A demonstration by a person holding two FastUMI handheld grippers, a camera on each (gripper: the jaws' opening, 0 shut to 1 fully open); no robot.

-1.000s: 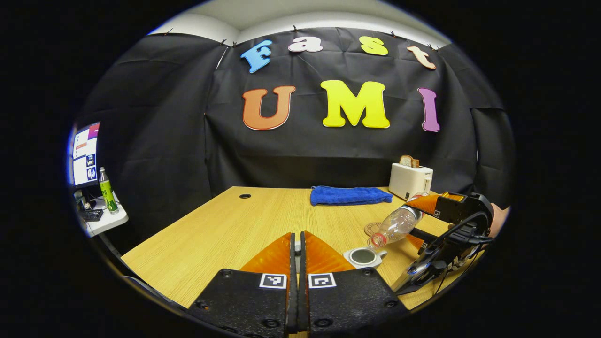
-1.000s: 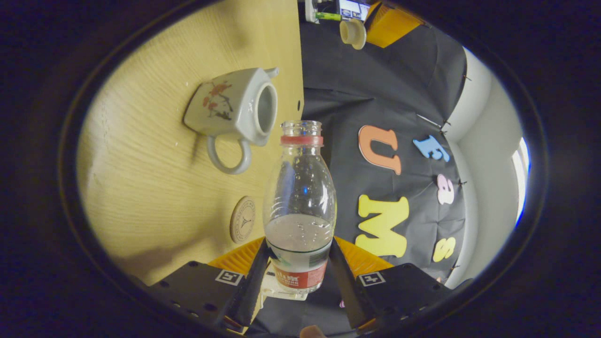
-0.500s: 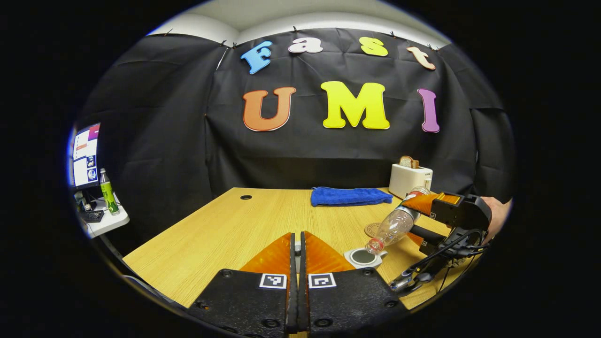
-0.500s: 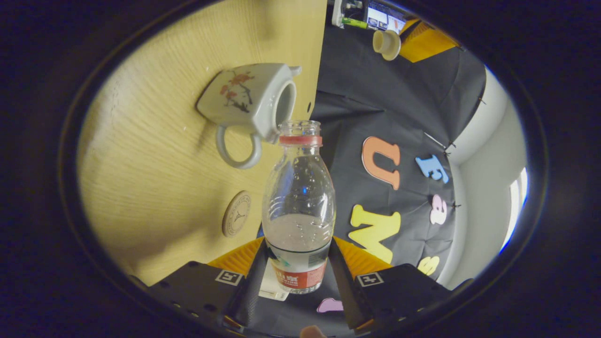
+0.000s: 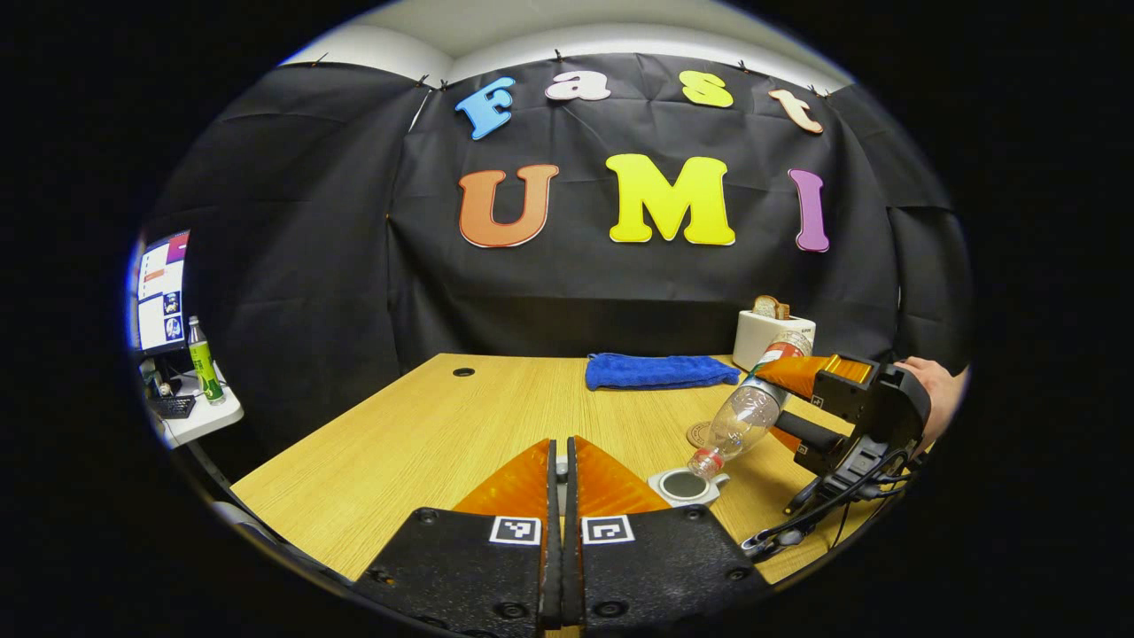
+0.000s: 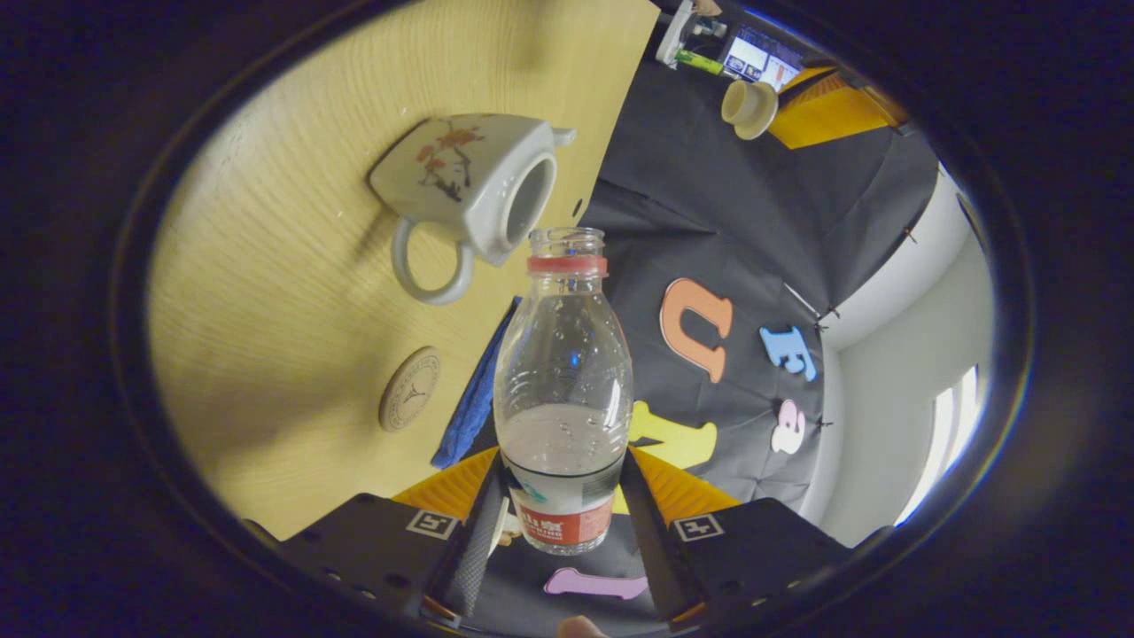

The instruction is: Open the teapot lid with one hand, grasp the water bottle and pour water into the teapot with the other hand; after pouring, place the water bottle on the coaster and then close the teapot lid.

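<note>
Pouring stage: left gripper (image 5: 559, 470) closed at 6 o'clock; teapot (image 5: 684, 486), lidless, at 4 o'clock beneath the tilted water bottle (image 5: 742, 414) clamped by the right gripper (image 6: 563, 496); coaster (image 5: 700, 434), blue towel (image 5: 660, 369) and toaster (image 5: 764, 335) behind.

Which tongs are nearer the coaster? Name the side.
Right. The right tongs hold the water bottle tilted just beside the coaster; the left tongs sit farther back, past the teapot.

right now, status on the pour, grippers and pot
Right gripper clamped on bottle, tipped mouth-down at the open teapot. Left gripper holds the lid clear. Coaster free, nothing in the way.
</note>
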